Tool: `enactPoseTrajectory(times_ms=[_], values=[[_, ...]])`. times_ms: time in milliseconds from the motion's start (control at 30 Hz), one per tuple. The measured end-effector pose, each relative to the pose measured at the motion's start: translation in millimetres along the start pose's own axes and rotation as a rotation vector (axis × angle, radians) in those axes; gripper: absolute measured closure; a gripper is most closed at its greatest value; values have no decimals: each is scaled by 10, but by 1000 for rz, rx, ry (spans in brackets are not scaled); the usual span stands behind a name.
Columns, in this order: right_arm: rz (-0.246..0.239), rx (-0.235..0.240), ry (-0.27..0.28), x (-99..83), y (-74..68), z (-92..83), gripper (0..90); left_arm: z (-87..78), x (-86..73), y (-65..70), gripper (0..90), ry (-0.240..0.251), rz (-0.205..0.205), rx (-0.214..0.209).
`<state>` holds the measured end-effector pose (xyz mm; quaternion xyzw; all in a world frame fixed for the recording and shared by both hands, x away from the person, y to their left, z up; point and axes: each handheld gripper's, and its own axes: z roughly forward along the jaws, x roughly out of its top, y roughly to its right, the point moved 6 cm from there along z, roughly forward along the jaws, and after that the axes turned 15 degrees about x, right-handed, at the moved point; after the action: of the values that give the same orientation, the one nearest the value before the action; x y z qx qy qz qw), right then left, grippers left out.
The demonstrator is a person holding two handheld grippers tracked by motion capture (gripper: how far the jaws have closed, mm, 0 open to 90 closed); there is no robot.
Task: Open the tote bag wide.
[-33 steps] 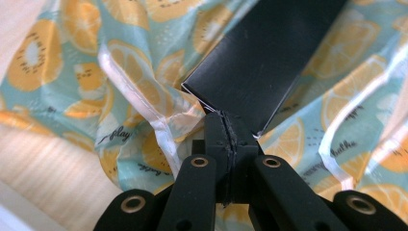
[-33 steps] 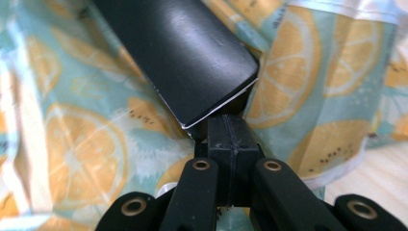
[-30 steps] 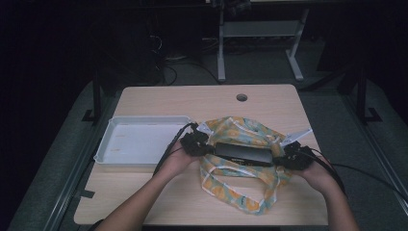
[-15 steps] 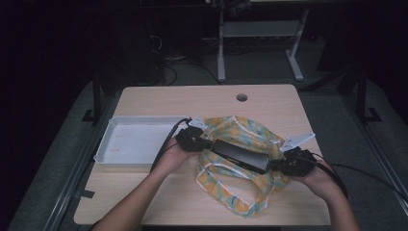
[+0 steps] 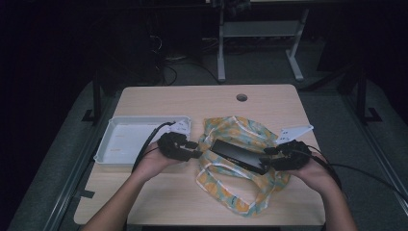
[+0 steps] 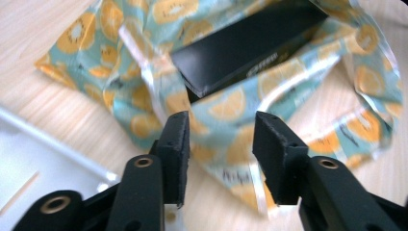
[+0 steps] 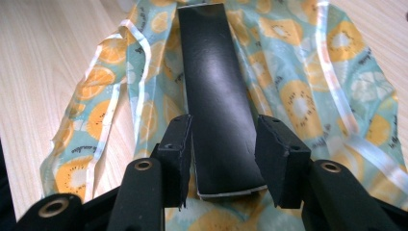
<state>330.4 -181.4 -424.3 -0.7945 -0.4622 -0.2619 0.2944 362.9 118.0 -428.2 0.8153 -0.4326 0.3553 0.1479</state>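
Black box (image 5: 239, 156) lies slantwise on the fruit-print bag (image 5: 240, 192) mid-worktop (image 5: 192, 98), its near end between the right tool's (image 5: 267, 155) jaws, which have just been opening, pads apart from it. Left tool (image 5: 196, 149) has likewise just released, standing over the bag's edge beside the white tray (image 5: 103, 153)

Dark room, grey floor (image 5: 57, 159), light wooden table (image 5: 202, 103), metal stand (image 5: 260, 33) behind

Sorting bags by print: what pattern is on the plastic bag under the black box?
Orange and kiwi slices on teal bag; right gripper view.
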Motion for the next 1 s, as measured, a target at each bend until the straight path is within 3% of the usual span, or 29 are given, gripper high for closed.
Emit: enactPoseTrajectory(times_ms=[233,433,567,700,800,1000], values=[[-29,7,-11,128,16,65,544,-196,-244,-57,465,-6,12,8],[-40,51,-18,247,102,165,514,-340,-454,-21,383,-13,25,28],[-49,72,-62,281,139,290,499,-404,-598,-14,348,-22,19,38],[-77,87,-127,245,153,416,473,-476,-722,-20,305,-38,12,75],[-95,78,-143,243,150,451,468,-541,-800,-17,277,-36,8,87],[-55,83,-138,224,203,446,437,-627,-940,-55,237,-37,12,121]])
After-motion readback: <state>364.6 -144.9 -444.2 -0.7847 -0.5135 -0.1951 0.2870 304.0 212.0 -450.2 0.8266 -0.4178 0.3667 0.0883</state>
